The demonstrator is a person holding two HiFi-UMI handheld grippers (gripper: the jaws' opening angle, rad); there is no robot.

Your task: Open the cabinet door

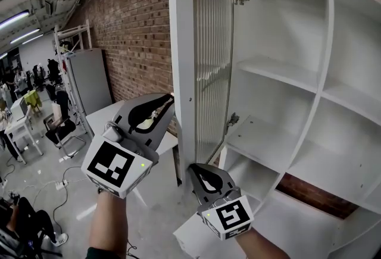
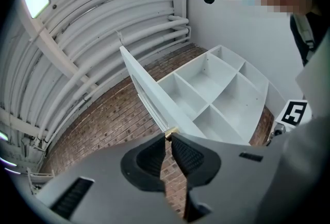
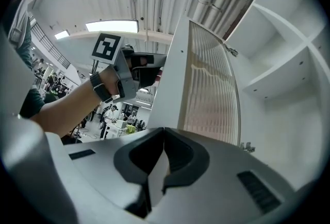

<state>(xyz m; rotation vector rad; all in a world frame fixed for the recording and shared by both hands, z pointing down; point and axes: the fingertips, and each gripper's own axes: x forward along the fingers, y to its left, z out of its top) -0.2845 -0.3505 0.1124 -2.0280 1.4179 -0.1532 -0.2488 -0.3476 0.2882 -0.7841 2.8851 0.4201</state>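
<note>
The white cabinet stands open, its shelves bare. Its door, white-framed around a ribbed glass panel, is swung out edge-on towards me. My left gripper is at the door's free edge at mid height. In the left gripper view its jaws are shut on a small brass door knob. My right gripper sits at the door's bottom corner, jaws shut. In the right gripper view its tips meet just below the door frame, and nothing shows gripped between them.
A red brick wall runs behind the cabinet. To the left are a grey locker, a white table and a chair. Cables lie on the floor. People and desks fill the far left background.
</note>
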